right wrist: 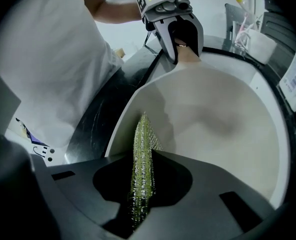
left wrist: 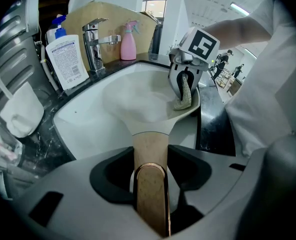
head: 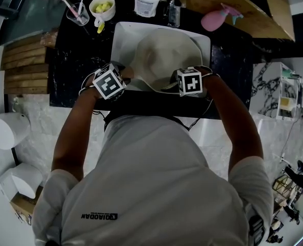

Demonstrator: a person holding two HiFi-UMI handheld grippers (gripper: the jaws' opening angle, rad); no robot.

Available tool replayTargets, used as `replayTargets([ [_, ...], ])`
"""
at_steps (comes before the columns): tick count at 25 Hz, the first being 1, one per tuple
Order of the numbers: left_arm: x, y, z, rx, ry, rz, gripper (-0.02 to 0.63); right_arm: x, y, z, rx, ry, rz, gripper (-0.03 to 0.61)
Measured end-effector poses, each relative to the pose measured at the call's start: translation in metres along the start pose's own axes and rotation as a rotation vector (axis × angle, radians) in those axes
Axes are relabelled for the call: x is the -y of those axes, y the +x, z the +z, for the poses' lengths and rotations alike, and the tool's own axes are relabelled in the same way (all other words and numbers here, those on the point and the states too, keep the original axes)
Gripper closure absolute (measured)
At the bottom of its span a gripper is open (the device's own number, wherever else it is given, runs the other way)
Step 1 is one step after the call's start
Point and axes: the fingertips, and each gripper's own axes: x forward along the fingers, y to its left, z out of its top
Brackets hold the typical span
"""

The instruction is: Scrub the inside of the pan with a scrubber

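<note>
A cream pan sits tilted in the white sink. Its wooden handle runs straight into my left gripper, which is shut on it. My right gripper is shut on a green mesh scrubber whose tip rests against the pan's inner wall near the rim. In the left gripper view the scrubber hangs from the right gripper over the pan's far edge. In the head view both marker cubes sit at the pan's near side.
A chrome tap, a white soap bottle and a pink spray bottle stand behind the sink. A cup of toothbrushes and a white mug sit on the black counter at left.
</note>
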Motion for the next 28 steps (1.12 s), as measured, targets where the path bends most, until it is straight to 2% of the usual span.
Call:
replayTargets([
  [8, 0.001, 0.000, 0.001, -0.001, -0.011, -0.011, 0.402, -0.003, -0.003, -0.003, -0.010, 0.008, 0.034, 0.505],
  [12, 0.001, 0.000, 0.001, -0.003, -0.012, -0.010, 0.402, 0.011, -0.011, 0.002, 0.034, 0.015, -0.028, 0.503],
  [14, 0.000, 0.000, 0.001, -0.002, -0.011, -0.008, 0.402, 0.028, -0.022, 0.003, 0.071, 0.020, -0.116, 0.503],
  [16, 0.000, 0.001, 0.001, -0.001, -0.008, -0.007, 0.402, 0.053, -0.035, -0.001, 0.073, 0.013, -0.241, 0.503],
  [19, -0.001, 0.001, 0.001, -0.001, -0.008, -0.010, 0.402, 0.096, -0.053, -0.020, -0.008, -0.035, -0.462, 0.503],
  [21, 0.000, 0.001, 0.000, -0.002, -0.010, -0.012, 0.402, 0.120, -0.063, -0.031, -0.085, -0.091, -0.572, 0.503],
  [28, 0.000, 0.001, 0.000, 0.000, -0.014, -0.017, 0.402, 0.178, -0.088, -0.042, -0.250, -0.265, -0.787, 0.503],
])
